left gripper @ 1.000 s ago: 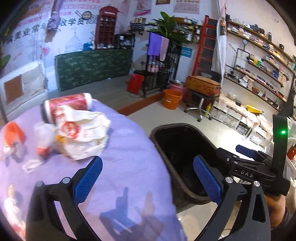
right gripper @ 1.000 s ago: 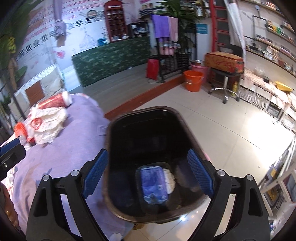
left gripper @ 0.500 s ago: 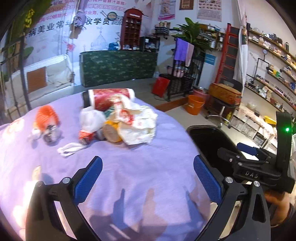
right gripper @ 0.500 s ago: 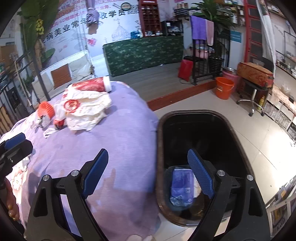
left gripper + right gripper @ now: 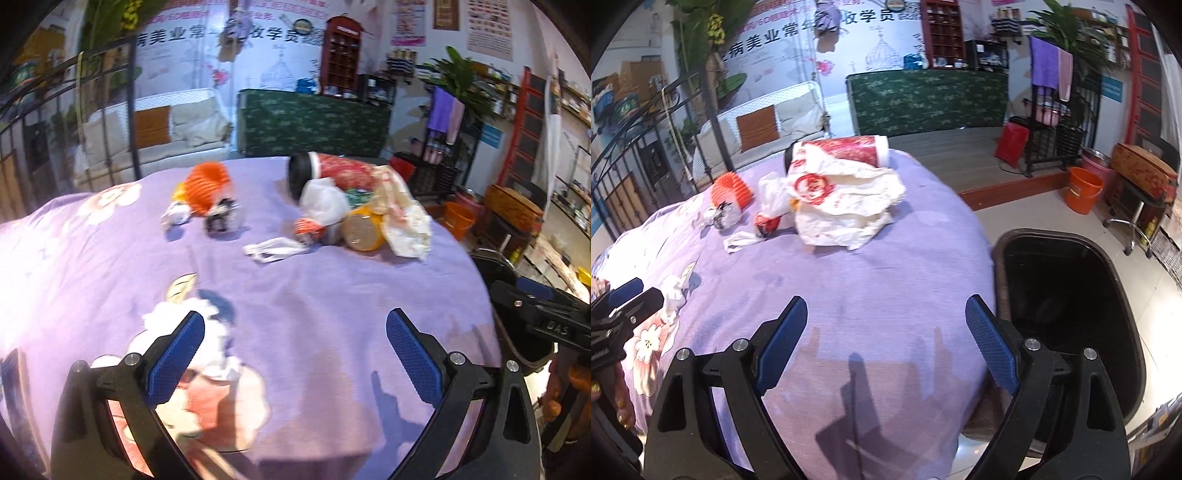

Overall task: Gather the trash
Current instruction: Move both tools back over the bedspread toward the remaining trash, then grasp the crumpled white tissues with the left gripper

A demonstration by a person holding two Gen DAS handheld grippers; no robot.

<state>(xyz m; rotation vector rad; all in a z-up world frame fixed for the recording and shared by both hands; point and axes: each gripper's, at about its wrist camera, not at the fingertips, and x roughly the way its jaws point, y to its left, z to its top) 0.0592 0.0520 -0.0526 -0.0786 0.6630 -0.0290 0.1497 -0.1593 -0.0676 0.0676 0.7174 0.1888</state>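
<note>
Trash lies at the far side of a round table under a purple flowered cloth (image 5: pixel 295 295): a red-and-white tube (image 5: pixel 336 171), a crumpled white-and-red wrapper (image 5: pixel 846 195), a yellow cup (image 5: pixel 362 229), an orange ribbed piece (image 5: pixel 207 184), a small white scrap (image 5: pixel 275 249). A crumpled tissue (image 5: pixel 218 354) lies near my left gripper (image 5: pixel 293 354), which is open and empty. My right gripper (image 5: pixel 886 347) is open and empty over the table's near edge. A black bin (image 5: pixel 1071 314) stands on the floor right of the table.
The right gripper's body (image 5: pixel 546 325) shows at the right edge of the left wrist view. The left gripper shows at the left edge of the right wrist view (image 5: pixel 620 306). An orange bucket (image 5: pixel 1084 190), a stool and shelves stand beyond the bin.
Both grippers have swung left, from over the black bin to over the purple table. The trash pile now lies ahead of them. Both stay open and empty.
</note>
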